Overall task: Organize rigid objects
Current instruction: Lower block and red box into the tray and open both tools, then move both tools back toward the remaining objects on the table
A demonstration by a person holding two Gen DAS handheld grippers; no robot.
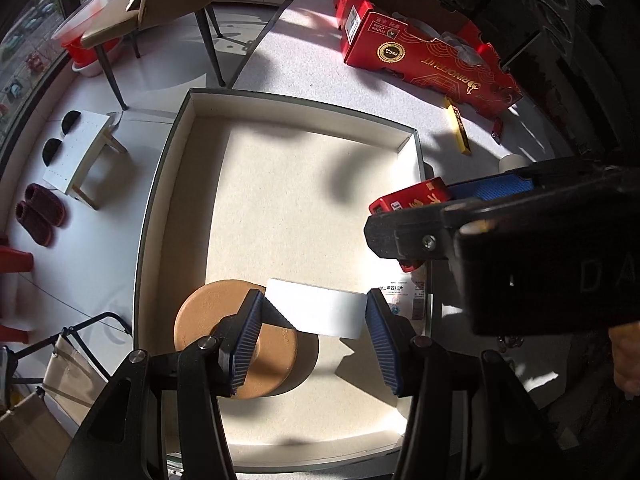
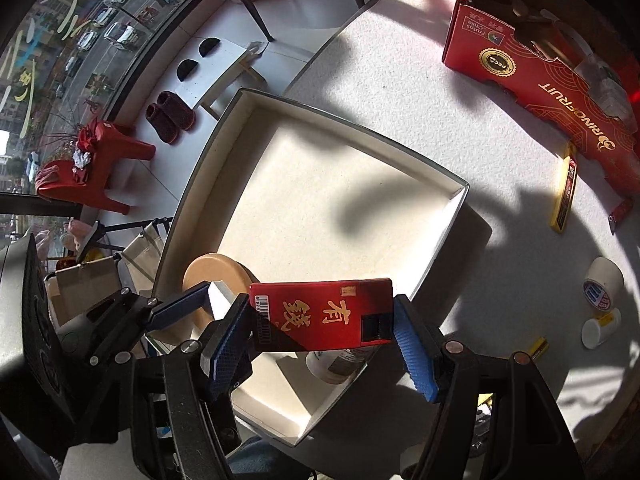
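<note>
A shallow white-lined tray [image 1: 160,184] [image 2: 200,176] lies on the pale table. A brown round disc [image 1: 208,320] [image 2: 216,270] rests in its near left part. My left gripper [image 1: 314,294] points down over the tray, shut on a white block [image 1: 320,312] [image 2: 222,296] that hangs partly above the disc. My right gripper [image 2: 320,300] is shut on a flat red box with gold characters [image 2: 320,316], held over the tray's near right edge. In the left wrist view the right gripper [image 1: 416,208] and its red box [image 1: 412,196] show at the right.
A white printed pack [image 1: 404,296] lies by the tray's right wall. Beyond the tray are a red fruit carton [image 1: 420,52] [image 2: 540,80] and a yellow bar [image 1: 460,128] [image 2: 564,192]. A paper cup [image 2: 604,284] and a small white bottle [image 2: 598,328] sit to the right.
</note>
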